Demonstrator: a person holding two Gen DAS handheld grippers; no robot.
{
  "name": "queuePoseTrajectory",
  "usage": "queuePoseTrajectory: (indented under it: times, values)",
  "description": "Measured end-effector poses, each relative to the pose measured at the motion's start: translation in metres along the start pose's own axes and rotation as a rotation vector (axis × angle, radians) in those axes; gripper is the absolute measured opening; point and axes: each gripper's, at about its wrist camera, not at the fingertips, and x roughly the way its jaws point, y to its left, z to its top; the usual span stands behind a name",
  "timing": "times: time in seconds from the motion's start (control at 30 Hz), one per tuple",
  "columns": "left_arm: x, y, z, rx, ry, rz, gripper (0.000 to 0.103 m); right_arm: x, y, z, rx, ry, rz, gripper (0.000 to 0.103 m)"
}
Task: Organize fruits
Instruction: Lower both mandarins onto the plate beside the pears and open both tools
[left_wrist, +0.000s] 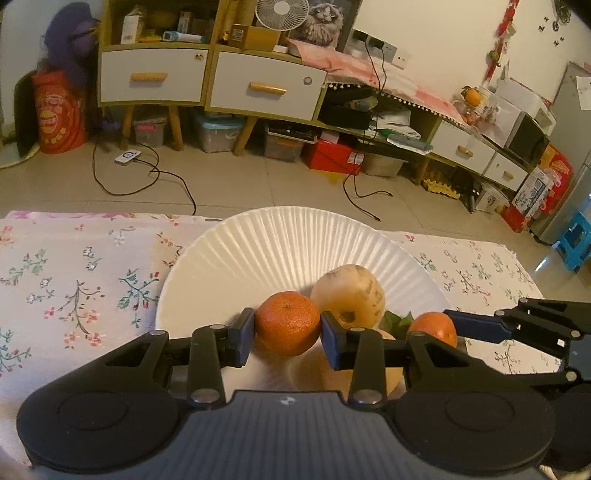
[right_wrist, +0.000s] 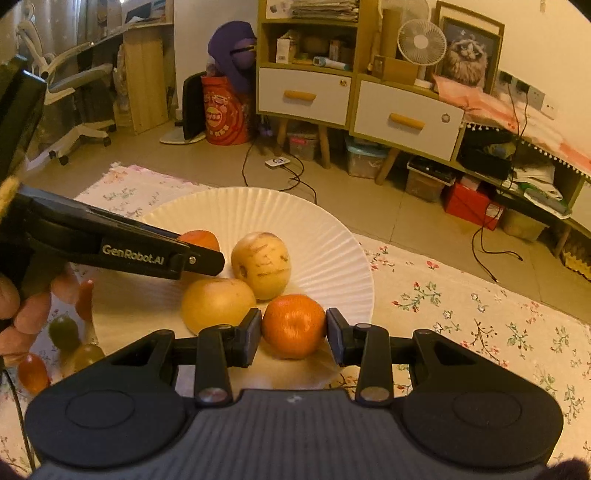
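A: Where do the two mandarins sit relative to the white paper plate (left_wrist: 280, 236)?

B: Both are low over its near side. The left gripper (left_wrist: 287, 326) is clenched on one mandarin (left_wrist: 288, 322), blue pads pressing its flanks at the widest part. The right gripper (right_wrist: 294, 328) grips the other mandarin (right_wrist: 294, 325) the same way, just at the plate's near rim. Whether either fruit already touches the plate cannot be told.

A: And the other fruit on the plate?

B: Two yellowish pears: one scuffed pear (right_wrist: 261, 264) toward the plate's middle, a smoother pear (right_wrist: 218, 302) touching it on the near side. The right-hand mandarin sits just beside both.

A: How will the mandarins handle?

B: Likely light, with a soft, loose peel that gives under pressure, so a hard squeeze could bruise them. Being round, they may roll on the plate's ribbed slope once let go. The hold across the middle looks right; a grip nearer the top or bottom would probably slip.
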Motion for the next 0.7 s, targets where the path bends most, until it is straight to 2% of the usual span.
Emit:
queuePoseTrajectory:
  times: [0.3, 0.7]
  values:
    - [-0.002, 0.003, 0.003, -0.014, -0.010, -0.009, 0.028, -0.001, 0.001, 0.000, 0.005, -0.004, -0.002, 0.035]
    - [-0.030, -0.002, -0.001, 0.025, -0.022, 0.029, 0.050, -0.025, 0.005, 0.007, 0.005, -0.028, -0.022, 0.045]
